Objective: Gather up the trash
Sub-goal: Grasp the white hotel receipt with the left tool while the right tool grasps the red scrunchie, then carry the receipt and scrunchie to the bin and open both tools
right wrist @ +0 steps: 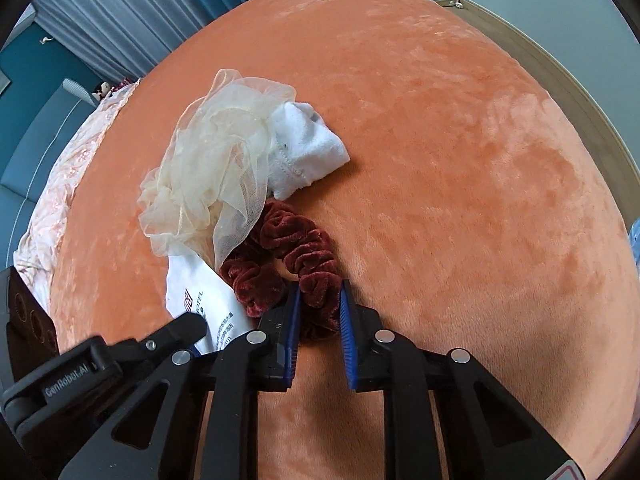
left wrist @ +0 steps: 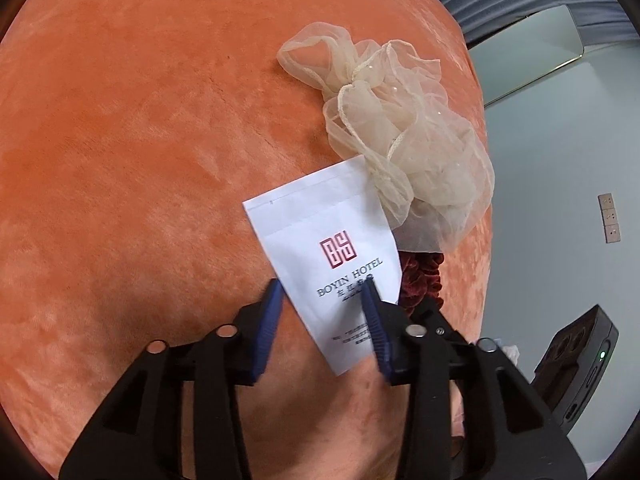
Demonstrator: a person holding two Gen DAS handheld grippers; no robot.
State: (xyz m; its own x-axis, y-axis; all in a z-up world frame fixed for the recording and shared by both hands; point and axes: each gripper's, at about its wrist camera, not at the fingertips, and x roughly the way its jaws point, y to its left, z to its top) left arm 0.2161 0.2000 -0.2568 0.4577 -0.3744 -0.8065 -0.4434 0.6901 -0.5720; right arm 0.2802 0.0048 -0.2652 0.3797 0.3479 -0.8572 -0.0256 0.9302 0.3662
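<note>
A white hotel paper packet (left wrist: 320, 236) lies flat on the orange velvet bed (left wrist: 140, 140). My left gripper (left wrist: 322, 292) is open, its blue fingers on either side of the packet's near end. A beige mesh pouf (left wrist: 396, 128) covers the packet's far corner. A dark red velvet scrunchie (right wrist: 296, 256) lies beside the packet (right wrist: 200, 300). My right gripper (right wrist: 320, 292) has its jaws closed around the scrunchie's near loop. The left gripper's black body (right wrist: 120, 356) shows at the lower left of the right wrist view.
A white folded cloth (right wrist: 304, 148) lies under the pouf (right wrist: 212, 160). A pink patterned quilt (right wrist: 72, 168) hangs at the bed's left side. Blue curtains (right wrist: 120, 12) and a wooden floor edge (right wrist: 580, 92) border the bed. A black device (left wrist: 580, 360) sits beyond the bed's right edge.
</note>
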